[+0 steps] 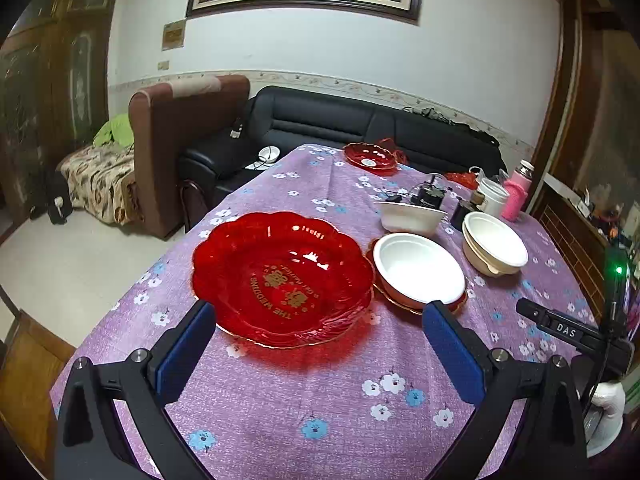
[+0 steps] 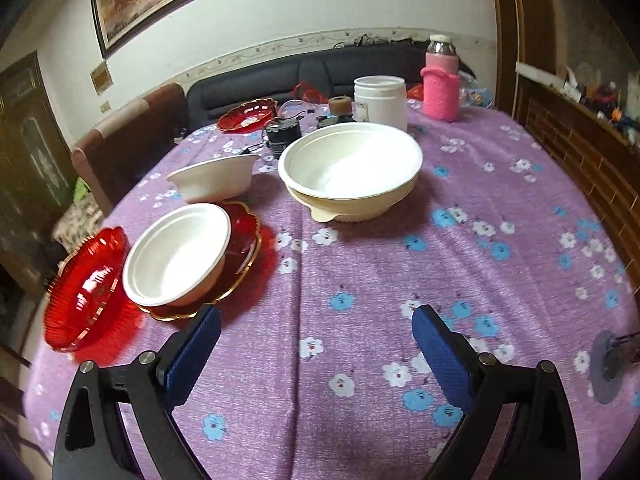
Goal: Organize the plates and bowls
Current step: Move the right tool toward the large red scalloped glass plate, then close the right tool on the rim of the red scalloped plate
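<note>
A large red scalloped plate (image 1: 280, 276) with gold lettering lies on the purple flowered tablecloth (image 1: 320, 392), just beyond my open, empty left gripper (image 1: 320, 320). Right of it a white bowl (image 1: 418, 270) sits on a second red plate (image 1: 404, 306). Two stacked white bowls (image 1: 494, 244) and a single white bowl (image 1: 410, 216) stand farther back, and a third red plate (image 1: 370, 156) sits at the far edge. My right gripper (image 2: 316, 326) is open and empty over bare cloth (image 2: 360, 280); its view shows the bowl on the plate (image 2: 178, 254), the large plate (image 2: 86, 292), the stacked bowls (image 2: 352, 168) and the single bowl (image 2: 214, 178).
A white jar (image 2: 380, 100), a pink-sleeved bottle (image 2: 440, 80), a tape roll (image 2: 340, 105) and small black devices (image 2: 282, 134) crowd the table's far side. A black sofa (image 1: 340, 120) and brown armchair (image 1: 176, 140) stand behind. The table edge drops off at the left.
</note>
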Motion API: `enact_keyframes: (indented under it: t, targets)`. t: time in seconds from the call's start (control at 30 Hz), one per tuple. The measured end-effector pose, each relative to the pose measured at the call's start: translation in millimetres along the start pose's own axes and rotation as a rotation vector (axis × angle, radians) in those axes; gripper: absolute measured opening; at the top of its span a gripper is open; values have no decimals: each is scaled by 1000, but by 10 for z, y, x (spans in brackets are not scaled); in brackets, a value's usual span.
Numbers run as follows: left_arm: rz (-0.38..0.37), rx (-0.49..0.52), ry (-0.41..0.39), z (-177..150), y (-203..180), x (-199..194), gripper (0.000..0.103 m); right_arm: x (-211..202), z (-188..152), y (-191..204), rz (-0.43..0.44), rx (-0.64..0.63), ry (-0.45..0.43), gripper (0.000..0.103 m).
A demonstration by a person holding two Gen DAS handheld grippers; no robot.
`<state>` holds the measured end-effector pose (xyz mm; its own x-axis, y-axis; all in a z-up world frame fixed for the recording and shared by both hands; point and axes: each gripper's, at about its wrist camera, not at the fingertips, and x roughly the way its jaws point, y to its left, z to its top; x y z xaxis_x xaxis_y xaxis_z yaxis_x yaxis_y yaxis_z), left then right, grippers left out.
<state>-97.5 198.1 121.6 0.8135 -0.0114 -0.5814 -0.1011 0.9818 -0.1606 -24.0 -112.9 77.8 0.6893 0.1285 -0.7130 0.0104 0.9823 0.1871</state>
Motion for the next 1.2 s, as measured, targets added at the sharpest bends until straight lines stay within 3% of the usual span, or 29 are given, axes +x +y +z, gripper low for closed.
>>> enact_keyframes:
  t: [0.4,0.53,0.63,0.77,0.97,1.2]
  targets:
    - [31,-61,41,17,295,264,103,235,92,343,194,21,63,97]
    - [69,-128,55,51,535,409,103,283,135,646,344,3,104,97]
    - [83,-197,72,155,840,588,103,385,98,962,436,-28,179,96]
    - [73,-248,97,349,1175,860,103,655,-42,1265,535,10,302,87]
    - [42,-230,145,607,1365,1334,103,968,-159,1549,521,41,356,84]
    - [47,-212,253,624,1428,1838,103,1062,-113,1789,446,-8,338,78]
